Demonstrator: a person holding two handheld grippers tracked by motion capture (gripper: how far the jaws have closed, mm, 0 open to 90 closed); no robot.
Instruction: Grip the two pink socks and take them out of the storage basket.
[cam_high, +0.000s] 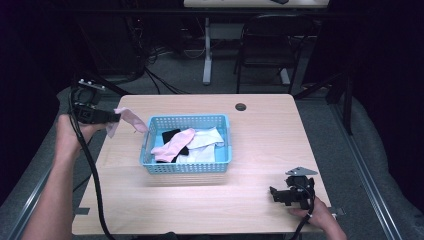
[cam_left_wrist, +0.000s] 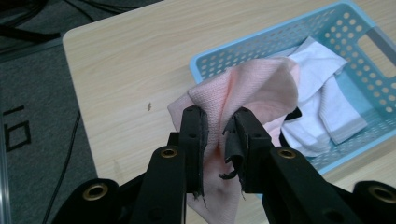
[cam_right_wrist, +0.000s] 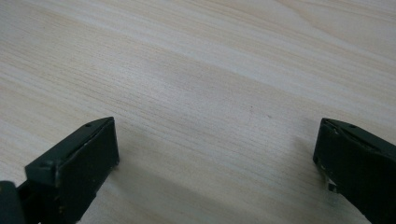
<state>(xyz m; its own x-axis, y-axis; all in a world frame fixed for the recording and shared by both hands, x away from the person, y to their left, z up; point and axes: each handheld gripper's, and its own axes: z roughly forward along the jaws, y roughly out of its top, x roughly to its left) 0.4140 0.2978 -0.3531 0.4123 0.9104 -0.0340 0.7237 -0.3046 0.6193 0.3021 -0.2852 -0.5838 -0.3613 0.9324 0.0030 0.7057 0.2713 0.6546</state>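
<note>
A light blue perforated basket (cam_high: 186, 167) sits mid-table and holds a pink sock (cam_high: 174, 145), a black sock (cam_high: 170, 135) and white socks (cam_high: 204, 145). Left of the basket, above the table's left edge, my left gripper (cam_high: 116, 118) is shut on another pink sock (cam_high: 131, 120), which hangs from the jaws. In the left gripper view that pink sock (cam_left_wrist: 243, 88) bunches between the two black fingers (cam_left_wrist: 194, 135), with the basket (cam_left_wrist: 275, 37) behind it. My right gripper (cam_high: 276, 192) rests low on the table near the front right, jaws wide apart over bare wood (cam_right_wrist: 210, 93).
The wooden table (cam_high: 270, 130) has a round cable hole (cam_high: 241, 107) at its back. A black chair (cam_high: 270, 45) and a desk leg (cam_high: 207, 50) stand beyond the table. Cables (cam_high: 95, 200) trail from the left gripper along the forearm.
</note>
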